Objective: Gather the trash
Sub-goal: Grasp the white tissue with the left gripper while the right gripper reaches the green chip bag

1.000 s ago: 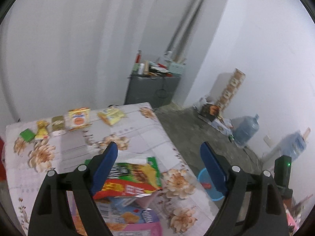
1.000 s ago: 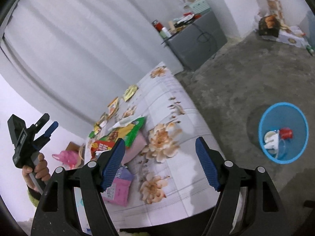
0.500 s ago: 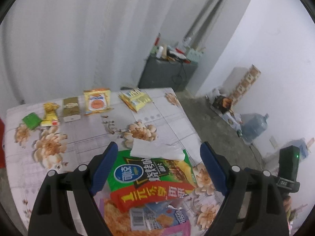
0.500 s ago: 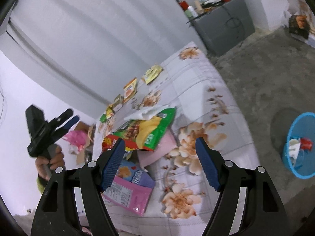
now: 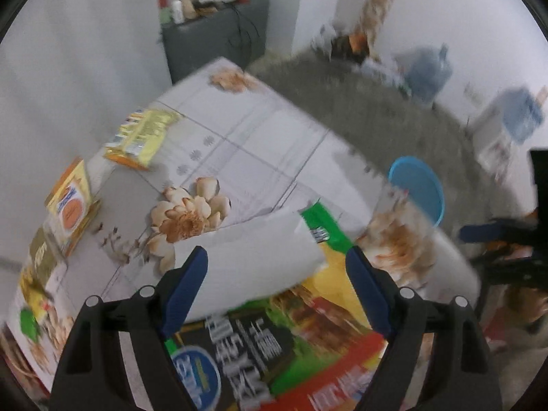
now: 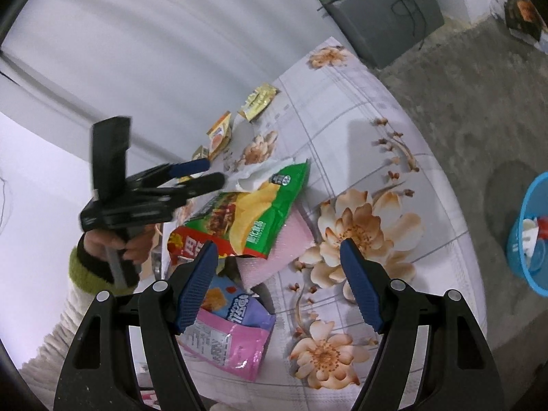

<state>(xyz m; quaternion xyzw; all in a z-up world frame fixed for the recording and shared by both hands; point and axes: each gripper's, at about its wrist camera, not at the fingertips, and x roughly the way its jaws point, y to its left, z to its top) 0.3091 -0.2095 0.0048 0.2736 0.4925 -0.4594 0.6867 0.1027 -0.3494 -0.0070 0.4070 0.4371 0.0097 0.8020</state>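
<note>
Trash lies heaped on the flowered surface (image 6: 394,109): a white tissue (image 5: 253,260) on a green chip bag (image 6: 253,212), a pink packet (image 6: 229,339) nearby. Left tongs (image 5: 277,287) hang open above the tissue; right tongs (image 6: 277,281) are open, empty. A blue bin (image 6: 531,239) stands on the floor.

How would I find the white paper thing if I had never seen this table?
Look at the table with the flowery cloth, then at the heap of snack bags near its front edge. On the far end of the big green chip bag lies the crumpled white tissue. It is the only plain white, unprinted thing there.
</note>
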